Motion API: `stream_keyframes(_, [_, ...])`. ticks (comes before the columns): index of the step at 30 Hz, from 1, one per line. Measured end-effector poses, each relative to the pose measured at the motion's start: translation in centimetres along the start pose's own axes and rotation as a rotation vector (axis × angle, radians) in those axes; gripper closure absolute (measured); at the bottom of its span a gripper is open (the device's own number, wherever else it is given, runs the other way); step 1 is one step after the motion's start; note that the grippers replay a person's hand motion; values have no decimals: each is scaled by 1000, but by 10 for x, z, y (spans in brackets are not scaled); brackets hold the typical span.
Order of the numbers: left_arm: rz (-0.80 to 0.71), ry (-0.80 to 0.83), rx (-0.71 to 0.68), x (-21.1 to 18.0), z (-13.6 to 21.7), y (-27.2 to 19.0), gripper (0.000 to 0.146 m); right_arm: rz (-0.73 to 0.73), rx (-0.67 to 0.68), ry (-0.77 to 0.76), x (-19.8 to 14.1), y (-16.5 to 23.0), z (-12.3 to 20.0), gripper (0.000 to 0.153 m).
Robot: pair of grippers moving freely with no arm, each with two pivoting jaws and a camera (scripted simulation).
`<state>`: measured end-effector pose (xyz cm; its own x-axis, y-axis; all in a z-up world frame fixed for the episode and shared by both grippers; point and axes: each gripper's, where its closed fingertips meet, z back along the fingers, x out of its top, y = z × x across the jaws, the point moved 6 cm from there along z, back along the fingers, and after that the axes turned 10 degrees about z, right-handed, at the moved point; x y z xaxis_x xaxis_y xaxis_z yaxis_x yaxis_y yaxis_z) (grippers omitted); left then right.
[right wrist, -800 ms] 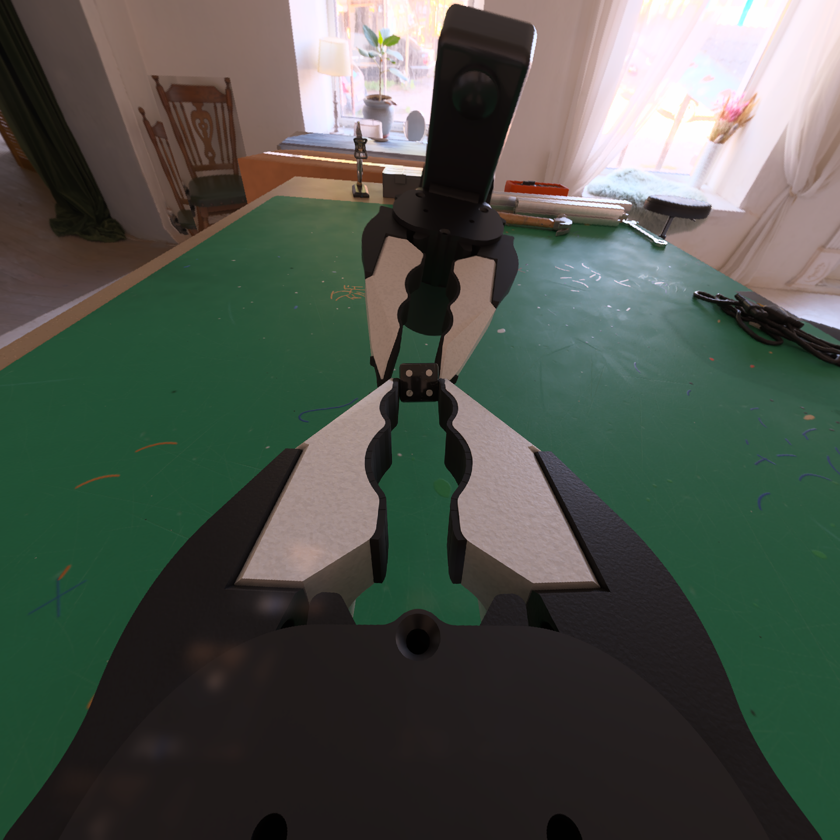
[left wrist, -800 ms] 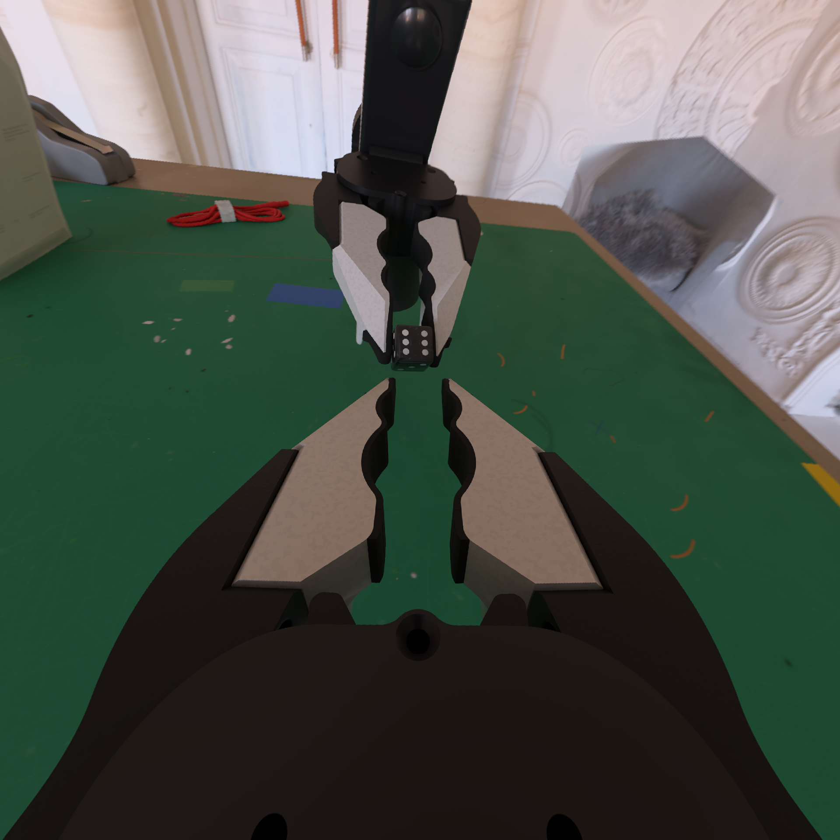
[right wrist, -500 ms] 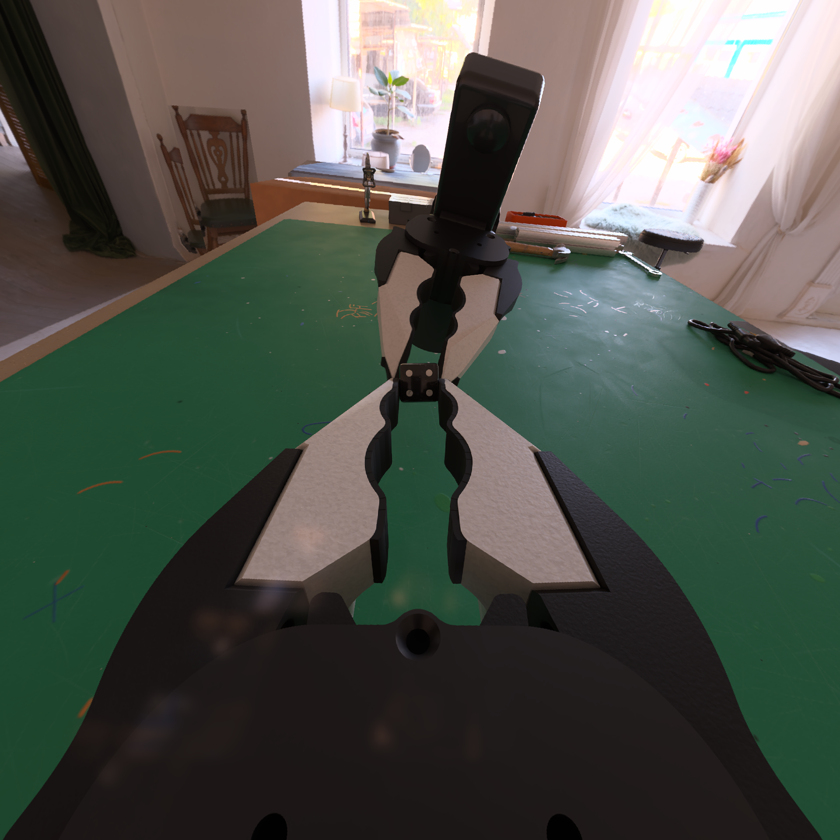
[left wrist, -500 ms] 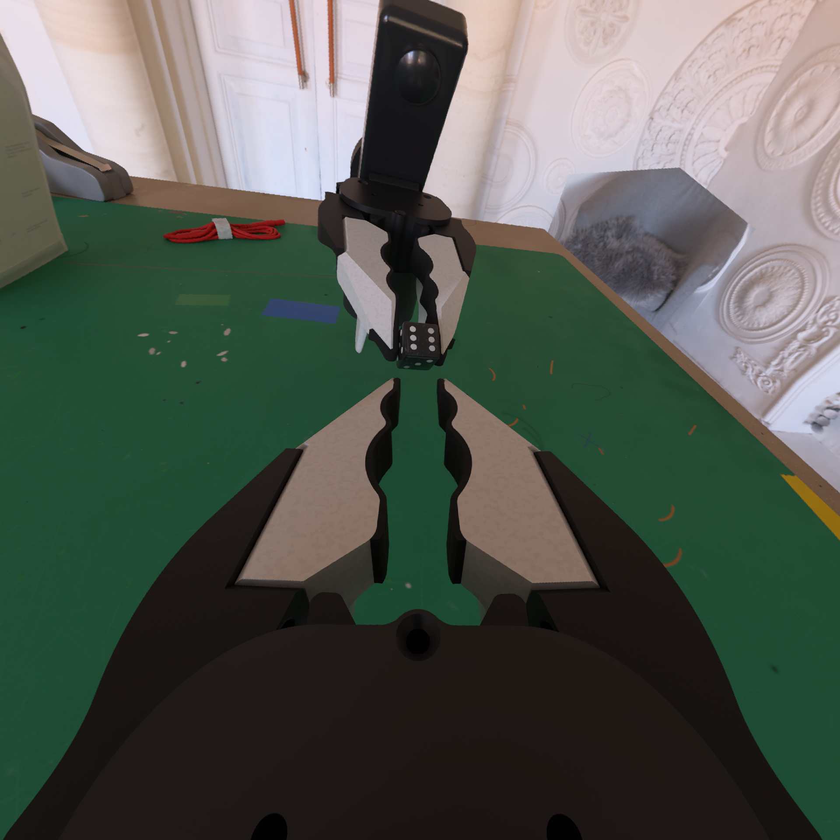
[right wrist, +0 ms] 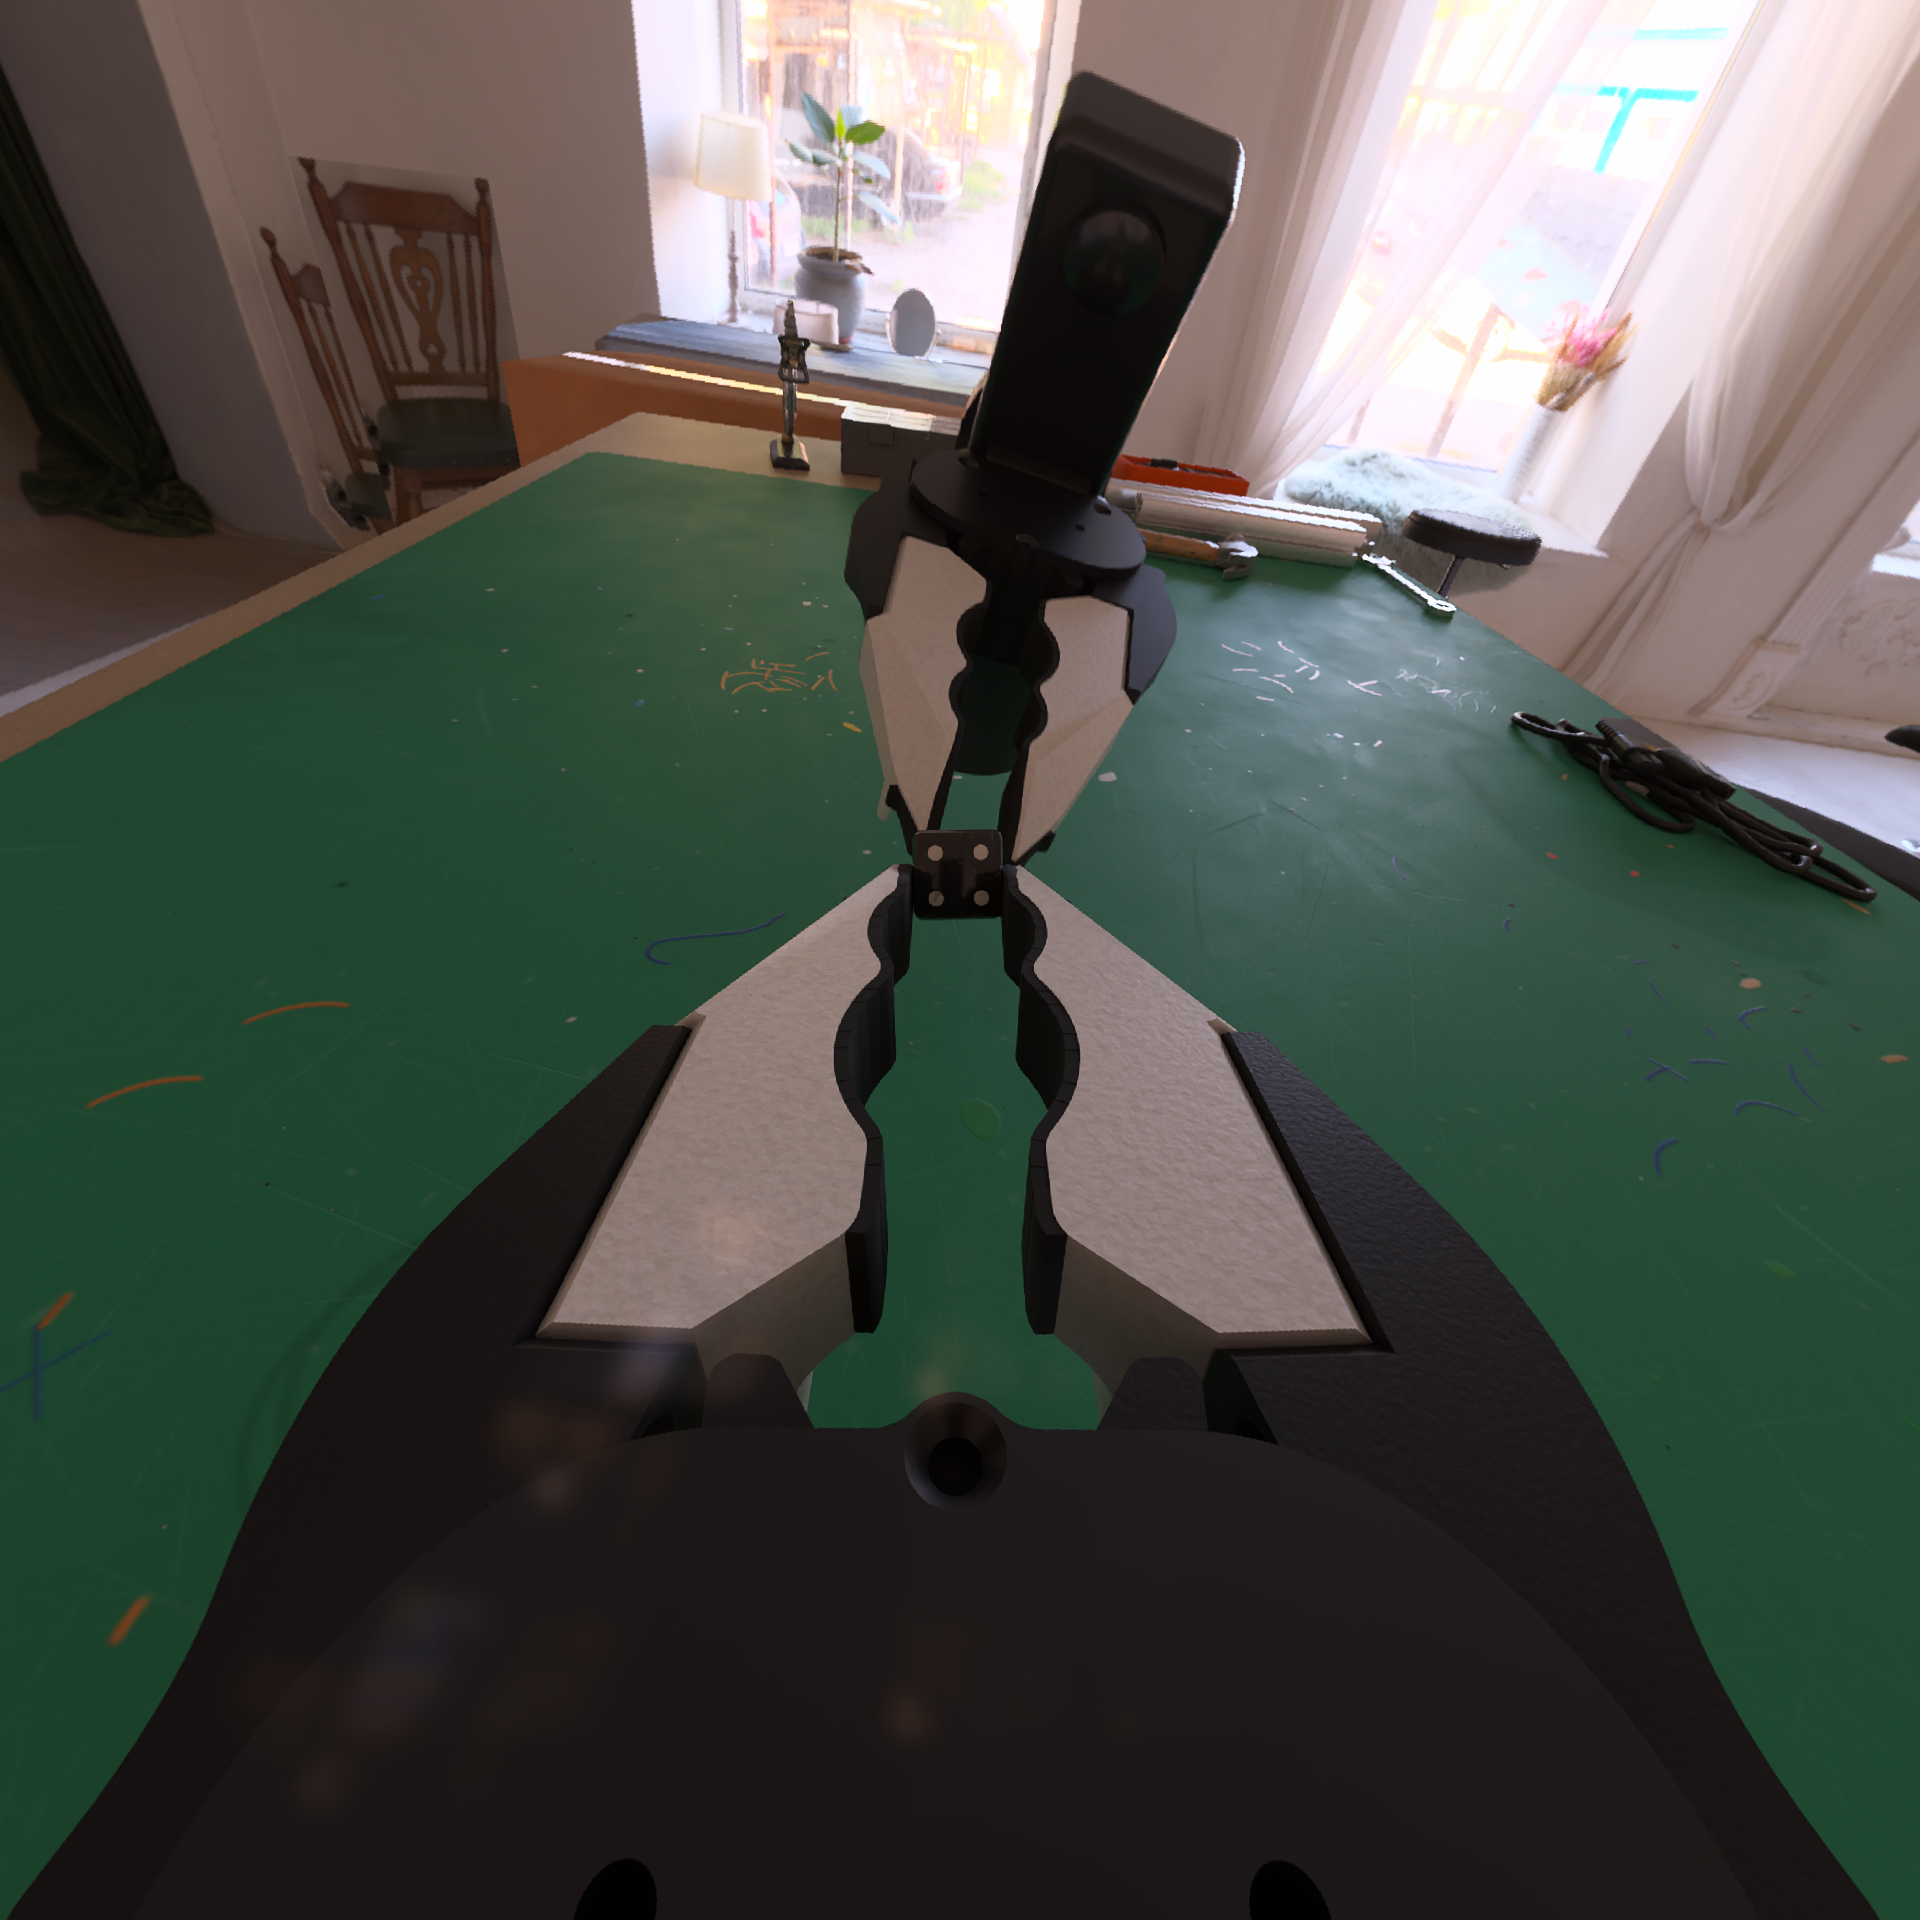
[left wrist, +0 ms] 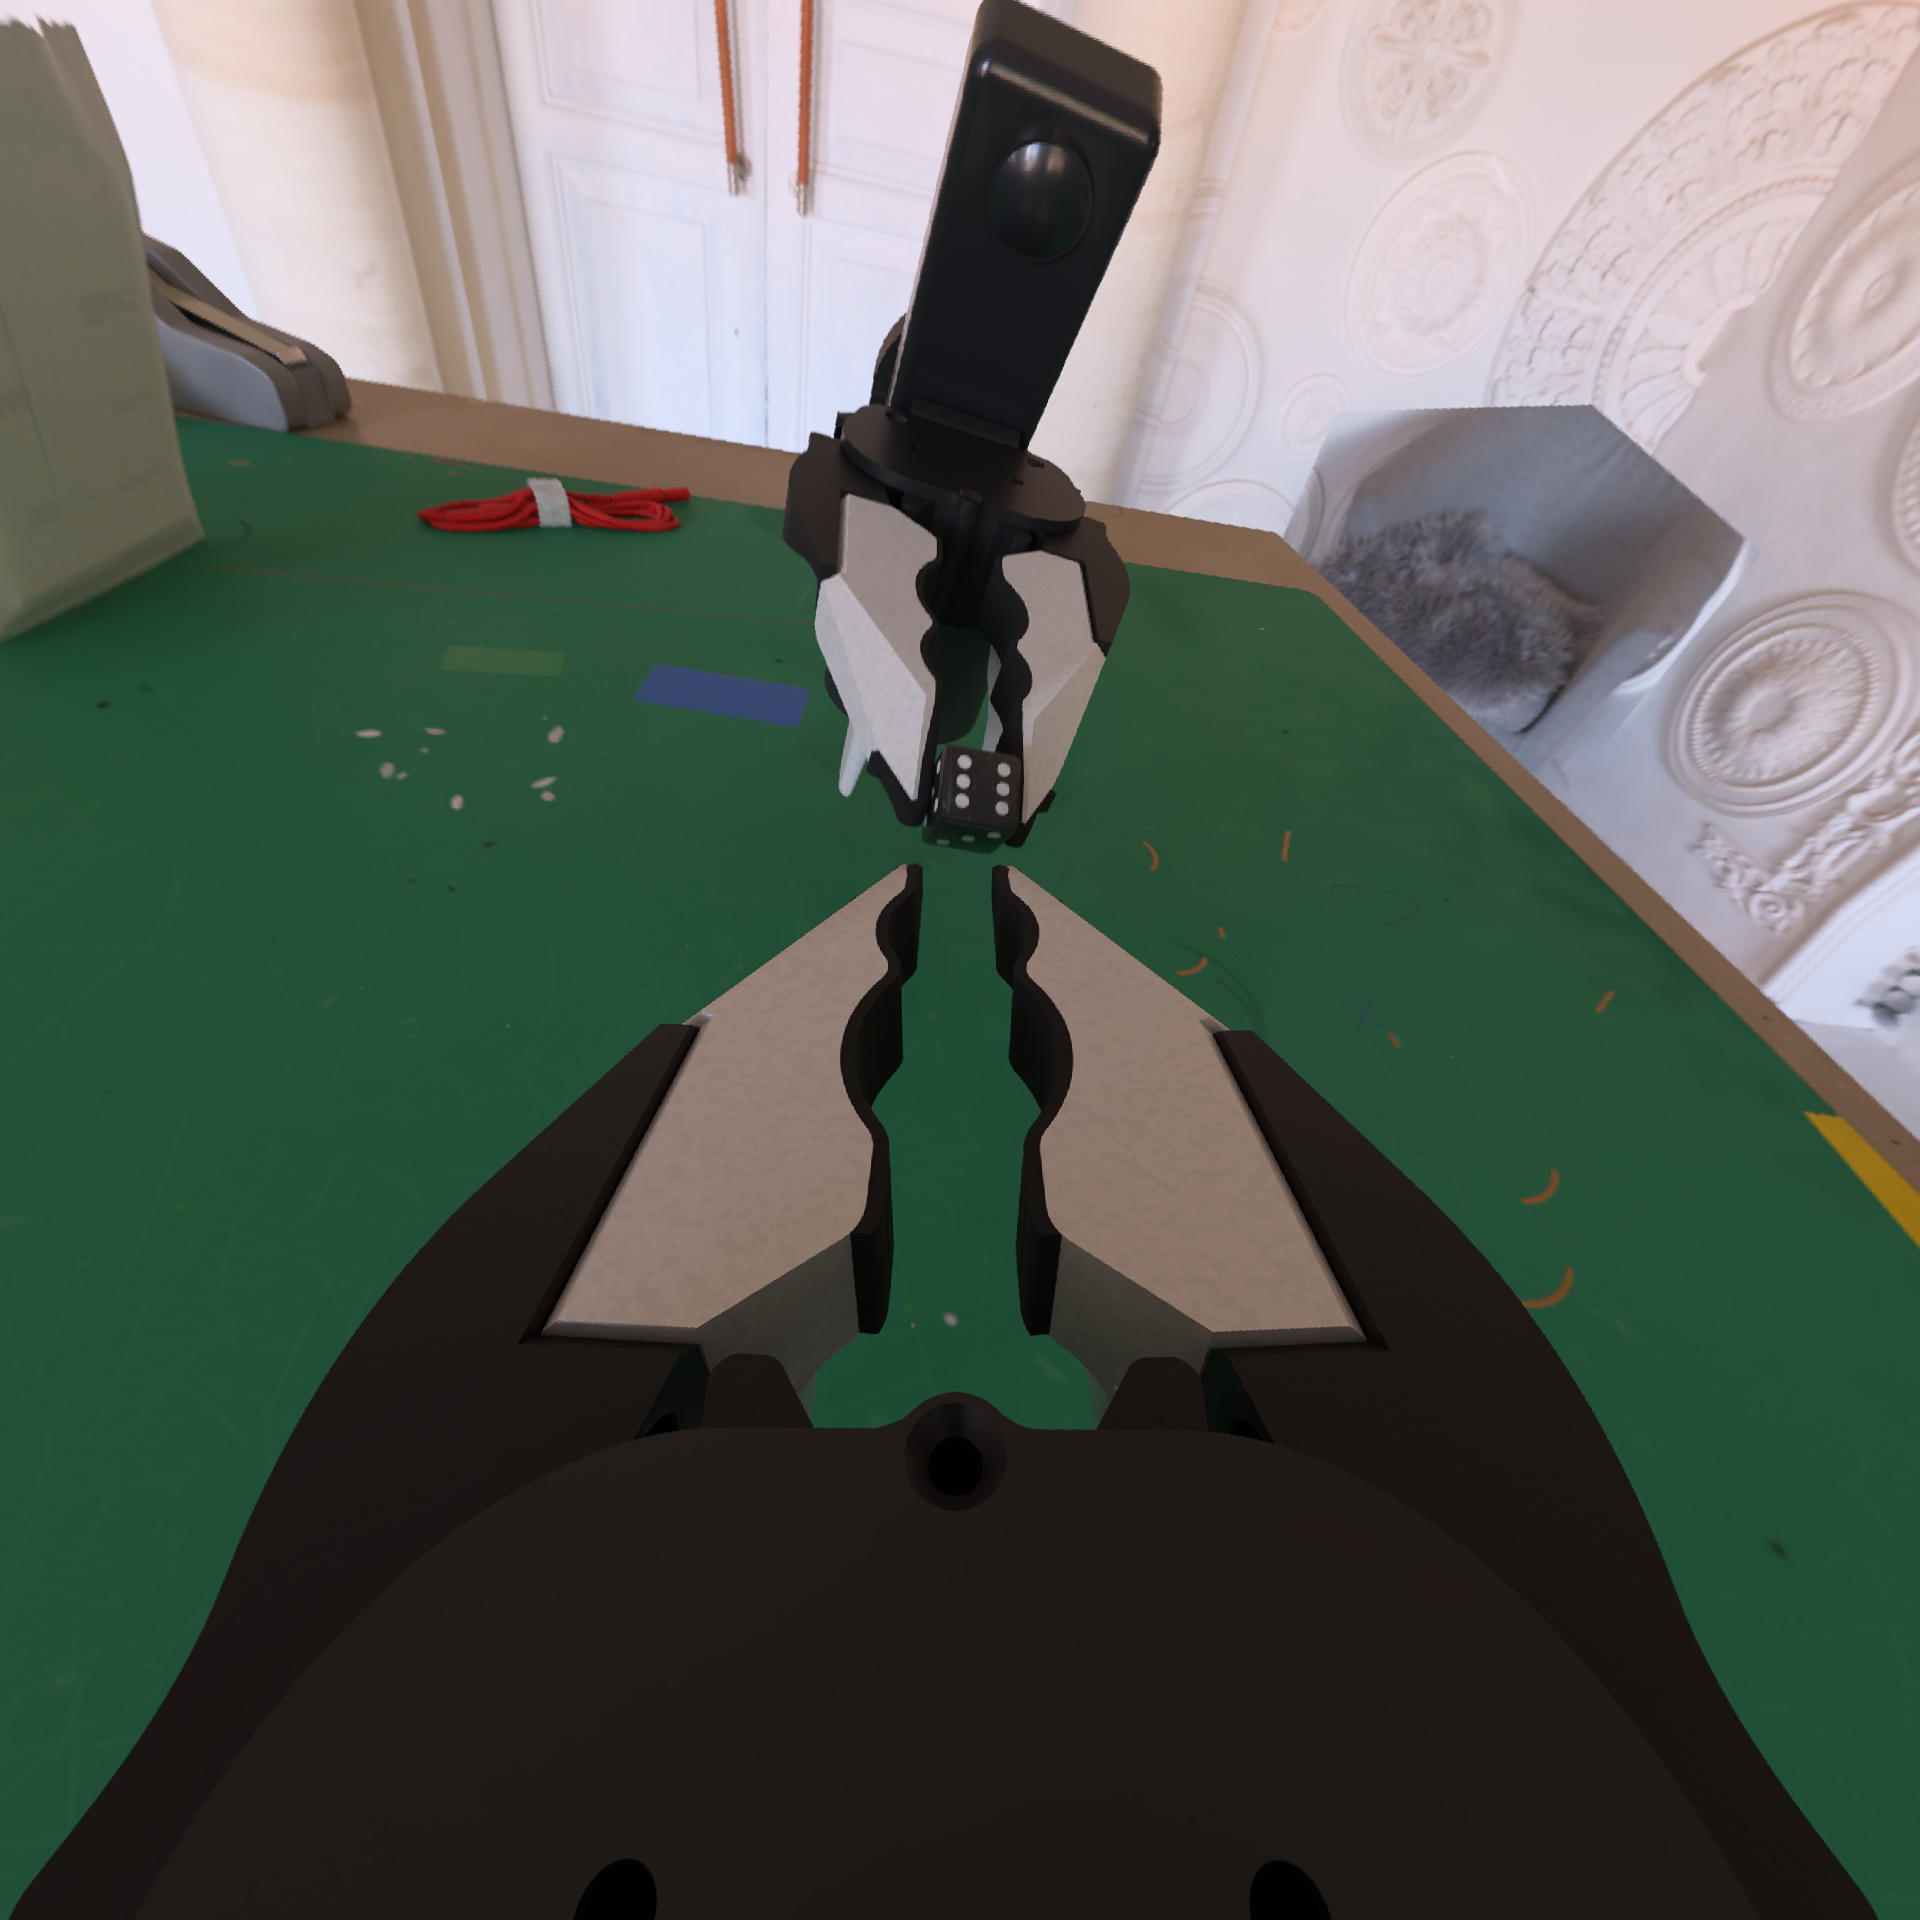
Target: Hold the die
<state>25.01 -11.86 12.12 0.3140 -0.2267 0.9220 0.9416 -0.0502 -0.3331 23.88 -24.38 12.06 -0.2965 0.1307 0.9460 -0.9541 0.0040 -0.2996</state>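
Observation:
A black die (right wrist: 957,875) with white pips is pinched between the fingertips of my right gripper (right wrist: 957,891), held above the green table (right wrist: 416,831). In the left wrist view the die (left wrist: 974,795) sits at the tips of the right gripper (left wrist: 971,821), which hangs tilted, fingers pointing down toward me. My left gripper (left wrist: 956,883) is empty, its jaws a narrow gap apart, its tips just short of the die and slightly below it. In the right wrist view the left gripper (right wrist: 961,831) stands just beyond the die.
A red cord bundle (left wrist: 551,511), a pale box (left wrist: 73,364) and a grey object (left wrist: 239,364) lie at the far left. A black chain (right wrist: 1704,800) lies at the right, and tools (right wrist: 1247,540) along the far edge. The table's brown edge (left wrist: 1558,831) runs close on the right.
The left gripper's jaws have narrowed slightly. The right gripper still holds the die; seen from the left wrist, it now leans more to the right. The die stays just beyond the left tips.

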Motion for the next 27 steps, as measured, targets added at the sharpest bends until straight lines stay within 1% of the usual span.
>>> stream_keyframes(2, [31,12,-25,-2,0,1,130,5,-1,-13,1,0,0,136])
stream_keyframes(6, [89,-1,-146,-3,0,-2,125,18,17,-42,7,3,-1,136])
stream_keyframes(9, [115,-20,-224,-2,1,-6,125,32,38,-53,10,7,-3,136])
stream_keyframes(13, [142,-24,-269,-2,-1,-8,127,55,59,-53,12,11,-6,136])
stream_keyframes(16, [162,-23,-261,-2,-1,-6,128,82,44,-34,12,11,-6,136])
stream_keyframes(20, [189,10,-230,-5,-2,-1,129,124,32,37,9,11,-6,136])
stream_keyframes(23, [205,45,-187,-9,-3,3,129,151,25,131,4,10,-5,136])
stream_keyframes(27, [219,84,-150,-12,-6,6,129,206,49,259,3,9,-5,136])
